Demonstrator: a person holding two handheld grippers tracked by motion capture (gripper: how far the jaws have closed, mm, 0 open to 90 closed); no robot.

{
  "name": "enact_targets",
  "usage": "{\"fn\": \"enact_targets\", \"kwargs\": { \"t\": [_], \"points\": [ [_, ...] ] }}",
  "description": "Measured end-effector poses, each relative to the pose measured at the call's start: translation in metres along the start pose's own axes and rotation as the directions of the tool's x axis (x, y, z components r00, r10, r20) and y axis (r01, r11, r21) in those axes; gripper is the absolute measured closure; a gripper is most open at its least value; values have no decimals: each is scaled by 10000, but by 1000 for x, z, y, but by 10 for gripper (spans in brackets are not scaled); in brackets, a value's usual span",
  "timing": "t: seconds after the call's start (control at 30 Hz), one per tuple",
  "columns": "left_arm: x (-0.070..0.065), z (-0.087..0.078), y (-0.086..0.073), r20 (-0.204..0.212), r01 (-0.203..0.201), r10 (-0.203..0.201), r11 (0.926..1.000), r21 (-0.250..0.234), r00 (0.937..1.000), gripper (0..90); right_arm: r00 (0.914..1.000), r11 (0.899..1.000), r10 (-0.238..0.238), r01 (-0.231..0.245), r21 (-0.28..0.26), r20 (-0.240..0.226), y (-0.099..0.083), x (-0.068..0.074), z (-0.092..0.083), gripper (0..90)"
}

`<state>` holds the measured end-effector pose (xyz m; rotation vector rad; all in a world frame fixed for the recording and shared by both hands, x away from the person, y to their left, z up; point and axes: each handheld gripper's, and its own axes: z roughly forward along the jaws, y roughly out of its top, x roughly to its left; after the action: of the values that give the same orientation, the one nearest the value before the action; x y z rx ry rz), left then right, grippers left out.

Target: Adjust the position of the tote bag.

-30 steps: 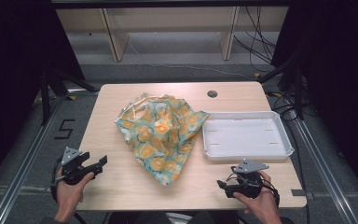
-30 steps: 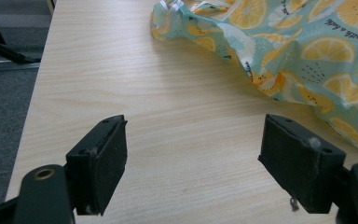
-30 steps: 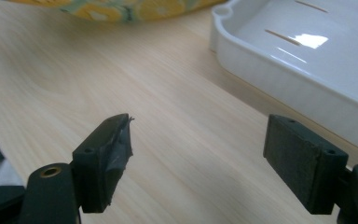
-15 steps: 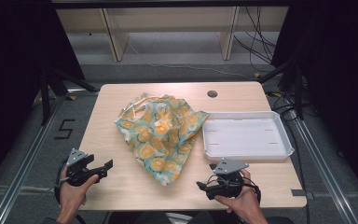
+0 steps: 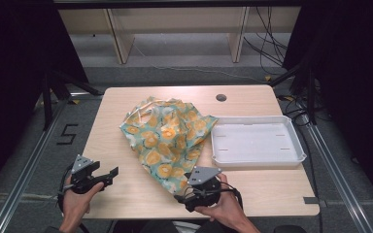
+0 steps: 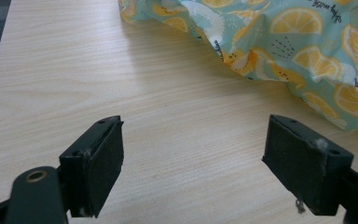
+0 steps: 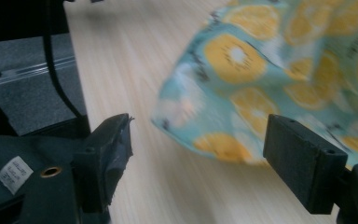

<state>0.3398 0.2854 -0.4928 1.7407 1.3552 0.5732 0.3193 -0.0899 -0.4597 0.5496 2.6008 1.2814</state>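
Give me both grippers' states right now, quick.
Left gripper: open, holding nothing, over bare table.
Right gripper: open, holding nothing, near corner of the lemon-print cloth between its jaws.

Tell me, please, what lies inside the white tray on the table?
The white tray holds nothing visible on its pale floor. Its near wall hides a thin strip of floor. The lemon-print cloth lies beside it.

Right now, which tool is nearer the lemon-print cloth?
Right. The right tool sits at the lemon-print cloth's near corner; the left tool is farther off, over bare table.
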Motion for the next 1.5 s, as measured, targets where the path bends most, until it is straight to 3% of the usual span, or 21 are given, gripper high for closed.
{"fn": "enact_targets", "kwargs": {
  "t": [0.13, 0.4, 0.43, 0.5, 0.57, 0.63, 0.67, 0.7, 0.73, 0.77, 0.8, 0.83, 0.9, 0.93, 1.0, 1.1, 1.17, 1.4, 1.5],
  "points": [
    [1, 0, 0, 28, -3, 3, 10000, -2, 10000, 194, 9995, 9997, -230, 231, 47, -201, 8, 3, 11, 245],
    [2, 0, 0, -8, -68, 68, 10000, 23, 10000, 194, 9972, 9963, -685, 669, 532, 294, 19, 1, 40, 236],
    [2, 0, 0, -6, -7, 7, 10000, 4, 10000, 194, 9983, 9959, -548, 531, 735, 219, 19, 1, 44, 318],
    [2, 0, 0, -9, -6, 6, 10000, 4, 10000, 195, 9967, 9923, -608, 545, 1114, 534, 19, 0, 48, 346],
    [2, 0, 0, -5, -26, 26, 10000, 10, 10000, 197, 9936, 9874, -993, 917, 1291, 536, 17, -4, 50, 427],
    [3, 0, 1, -3, -29, 29, 10000, -23, 10000, 198, 9937, 9849, -936, 834, 1515, 612, 14, -6, 50, 540],
    [3, 0, 1, -3, -29, 29, 10000, -23, 10000, 199, 9937, 9849, -936, 834, 1515, 612, 14, -6, 50, 540],
    [3, 0, 1, -42, -47, 47, 10000, -31, 10000, 199, 9951, 9809, -885, 794, 1778, 443, 12, -8, 47, 673],
    [3, -1, 1, -57, -74, 74, 10000, -39, 10000, 199, 9951, 9809, -885, 794, 1778, 443, 12, -8, 47, 673],
    [3, -1, 1, -21, -124, 123, 9999, -117, 9999, 201, 9930, 9766, -1157, 1097, 1849, 219, 9, -10, 44, 787],
    [3, -1, 1, -21, -124, 123, 9999, -117, 9999, 201, 9930, 9766, -1157, 1097, 1849, 219, 9, -10, 44, 787],
    [3, -2, 1, -100, -68, 67, 9999, -132, 9999, 201, 9882, 9700, -1528, 1492, 1920, 39, 8, -10, 40, 864],
    [4, -2, 1, -160, -89, 87, 9999, -124, 9998, 202, 9788, 9578, -2049, 2011, 2055, -28, 4, -12, 35, 887],
    [4, -2, 1, -160, -89, 87, 9999, -124, 9998, 202, 9788, 9578, -2049, 2011, 2055, -28, 4, -12, 35, 887],
    [5, -2, 1, -149, -1, -2, 9999, -165, 9999, 202, 9718, 9432, -2357, 2314, 2383, -104, -4, -13, 27, 894],
    [5, -1, 1, -20, 23, -24, 9995, -308, 10000, 204, 9672, 9349, -2525, 2512, 2506, -273, -9, -17, 22, 896],
    [4, -1, 1, 88, -147, 149, 9994, -312, 9998, 212, 9639, 9278, -2658, 2607, 2668, -174, -17, -24, 12, 896],
    [-1, 1, 2, 226, -644, 651, 9975, -305, 9976, 234, 9663, 9326, -2536, 2321, 2764, 445, -33, -44, -11, 897],
    [-7, 3, 3, 513, -1175, 1191, 9925, -324, 9916, 243, 9687, 9407, -2349, 2058, 2695, 803, -38, -57, -19, 896]
  ]
}}
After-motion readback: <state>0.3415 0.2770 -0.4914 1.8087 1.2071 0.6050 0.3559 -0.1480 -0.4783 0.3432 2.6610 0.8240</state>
